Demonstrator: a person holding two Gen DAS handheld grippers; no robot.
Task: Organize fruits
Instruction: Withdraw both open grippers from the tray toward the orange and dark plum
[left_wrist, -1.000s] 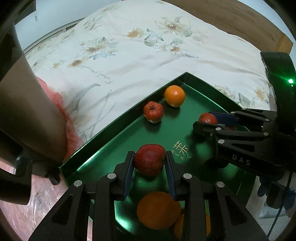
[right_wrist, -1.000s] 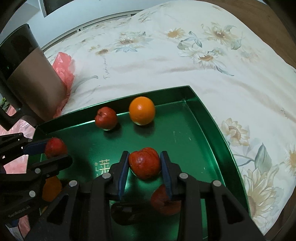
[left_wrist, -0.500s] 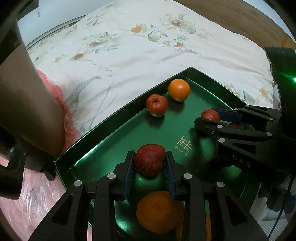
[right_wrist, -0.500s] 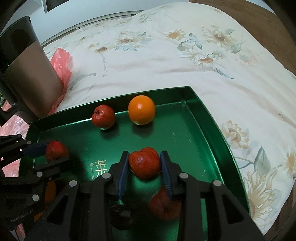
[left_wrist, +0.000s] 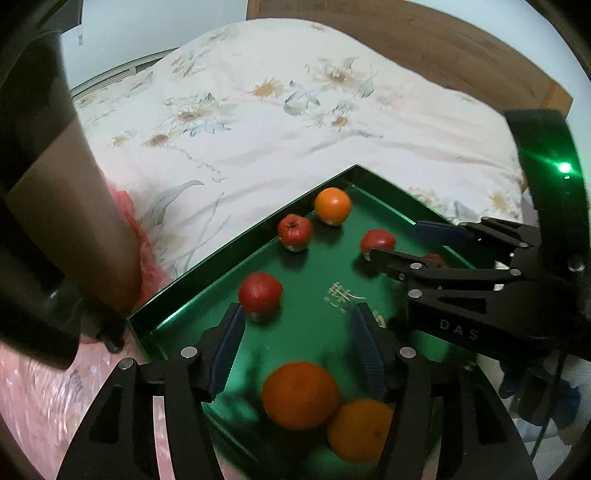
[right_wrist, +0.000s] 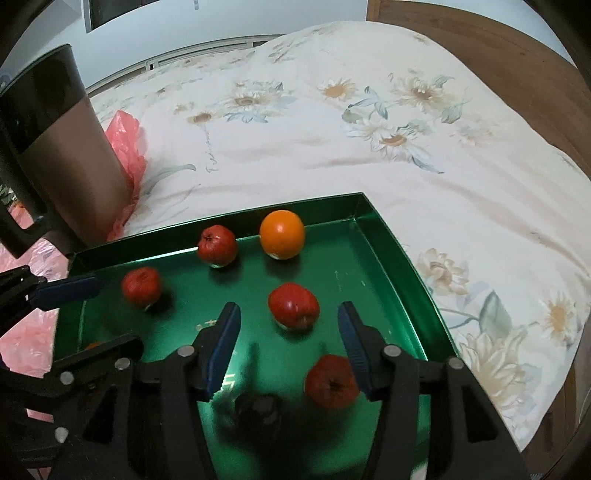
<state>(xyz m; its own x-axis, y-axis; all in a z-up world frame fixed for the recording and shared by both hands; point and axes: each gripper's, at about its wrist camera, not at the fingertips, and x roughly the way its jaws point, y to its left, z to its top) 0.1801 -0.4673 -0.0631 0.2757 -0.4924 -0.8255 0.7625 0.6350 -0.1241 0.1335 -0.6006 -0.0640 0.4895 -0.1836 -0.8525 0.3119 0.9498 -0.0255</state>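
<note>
Left view alone shows 2 oranges (left_wrist: 301, 395) at the green tray's (left_wrist: 184, 295) near edge. Right view alone shows a red apple (right_wrist: 331, 381), stem-pit facing camera. Left gripper (left_wrist: 299, 332) and right gripper (right_wrist: 290, 332) opening, empty; apples (right_wrist: 293, 305) lie loose on the tray.

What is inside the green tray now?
The green tray holds four red apples, for example one between the right gripper's opening jaws, and oranges. Its near part is covered by the grippers.
</note>
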